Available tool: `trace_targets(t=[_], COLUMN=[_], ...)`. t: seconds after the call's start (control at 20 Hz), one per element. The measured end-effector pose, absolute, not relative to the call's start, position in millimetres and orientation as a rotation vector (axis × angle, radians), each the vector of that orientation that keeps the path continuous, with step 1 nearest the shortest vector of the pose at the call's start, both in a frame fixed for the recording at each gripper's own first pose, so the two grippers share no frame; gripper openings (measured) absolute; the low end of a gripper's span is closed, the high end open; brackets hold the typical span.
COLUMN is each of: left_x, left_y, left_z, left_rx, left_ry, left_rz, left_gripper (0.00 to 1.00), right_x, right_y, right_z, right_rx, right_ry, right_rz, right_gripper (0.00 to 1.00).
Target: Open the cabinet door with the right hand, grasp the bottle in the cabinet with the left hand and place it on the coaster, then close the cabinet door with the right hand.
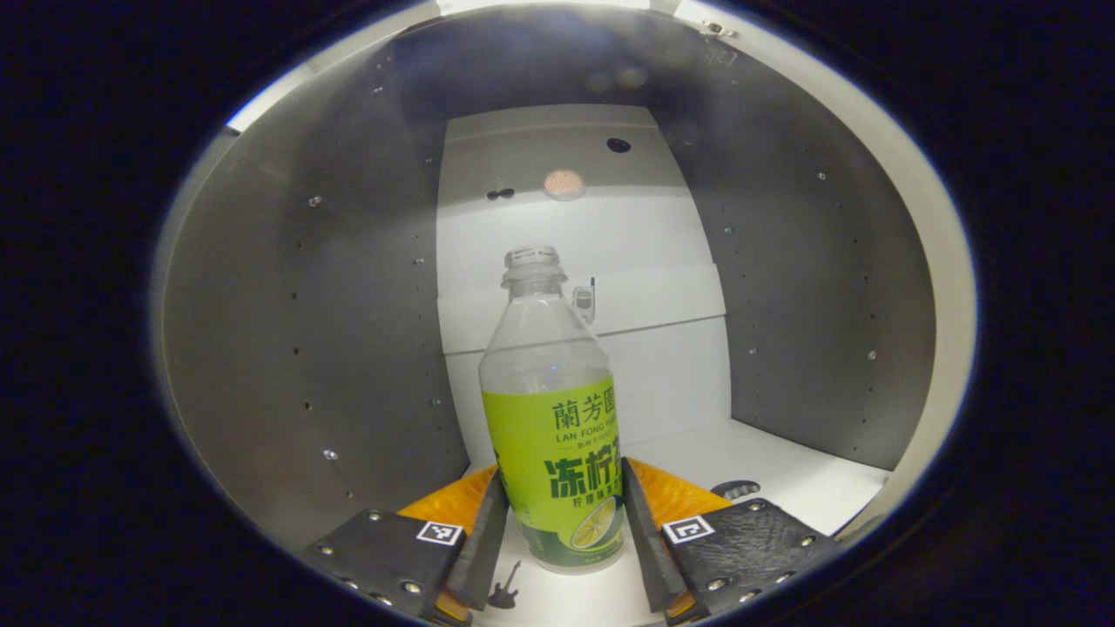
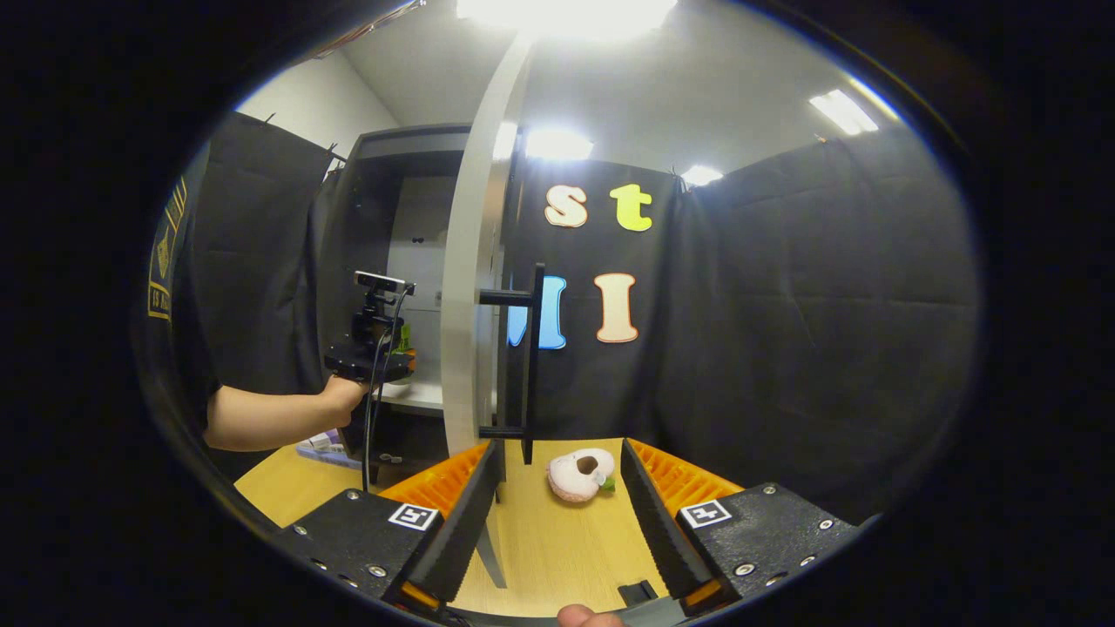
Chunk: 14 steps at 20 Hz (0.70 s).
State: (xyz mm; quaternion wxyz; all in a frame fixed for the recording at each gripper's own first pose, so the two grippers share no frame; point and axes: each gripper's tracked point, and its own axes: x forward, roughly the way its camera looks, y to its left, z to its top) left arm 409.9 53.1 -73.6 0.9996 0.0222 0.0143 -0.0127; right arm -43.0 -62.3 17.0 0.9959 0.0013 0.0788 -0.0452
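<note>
In the left gripper view a clear, capless bottle with a green label stands upright on the white cabinet shelf. My left gripper is shut on the bottle, one finger pressing each side of the label low down. In the right gripper view the white cabinet door stands open, edge-on, with its black bar handle facing right. My right gripper is open just in front of the door's lower edge, holding nothing. Farther left, a hand holds the left gripper inside the cabinet.
Grey side walls and a white back panel enclose the cabinet interior. A pink-and-white ring-shaped pad lies on the wooden table to the right of the door. Black cloth walls surround the booth. Small items lie on the table under the person's forearm.
</note>
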Motion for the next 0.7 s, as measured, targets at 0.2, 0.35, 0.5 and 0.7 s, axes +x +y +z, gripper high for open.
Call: trace_targets(t=[0.2,0.35,0.5,0.7], left_x=[393,370,337,280], left_y=[67,72,75,76], left_z=[-62,-42,-15,6], left_rx=[0.023,0.031,0.036,0.037], left_ry=[0.016,-0.014,-0.051,-0.085], left_rz=[0.013,0.025,0.043,0.054], left_gripper=[0.68,0.68,0.68,0.72], right_x=[-51,-61,-69,-72], right_y=[-66,-80,-96,-132], right_z=[14,18,13,13], right_rx=[-0.008,0.007,0.068,0.064], right_ry=[0.157,0.119,0.119,0.102], right_rz=[-0.074,-0.079,-0.062,-0.077], right_gripper=[0.86,0.89,0.90,0.90])
